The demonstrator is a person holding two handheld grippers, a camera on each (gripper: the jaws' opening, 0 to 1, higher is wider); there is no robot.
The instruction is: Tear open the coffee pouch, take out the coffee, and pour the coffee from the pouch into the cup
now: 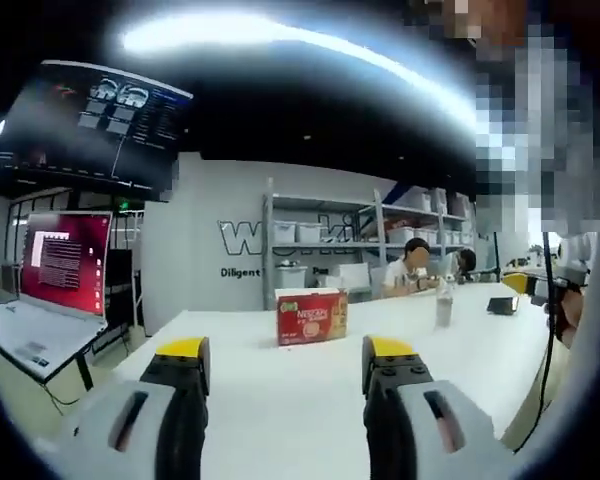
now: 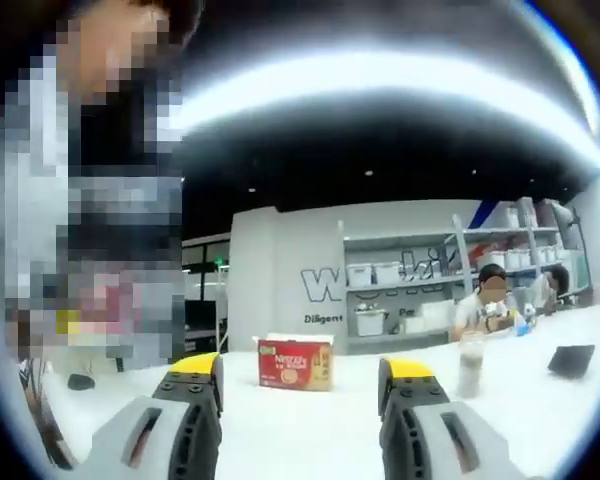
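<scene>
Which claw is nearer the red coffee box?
Hard to call: left claw and right claw both hang open short of the red coffee box, box centred between each pair of jaws.

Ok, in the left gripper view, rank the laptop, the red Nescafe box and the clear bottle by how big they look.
Largest to smallest, as they look:
1. laptop, though it sits nearer the camera, at the view's left edge
2. red Nescafe box
3. clear bottle, slim and farther back on the white table
Real sizes cannot be settled from this.

Beyond the left tool [image 1: 285, 365], the red box's [image 1: 311, 316] small print is too blurred to read. The wall lettering [image 1: 242, 238] behind it is partly hidden by shelves [image 1: 325, 225]. The laptop [image 1: 50, 290] is cut off at the edge.
</scene>
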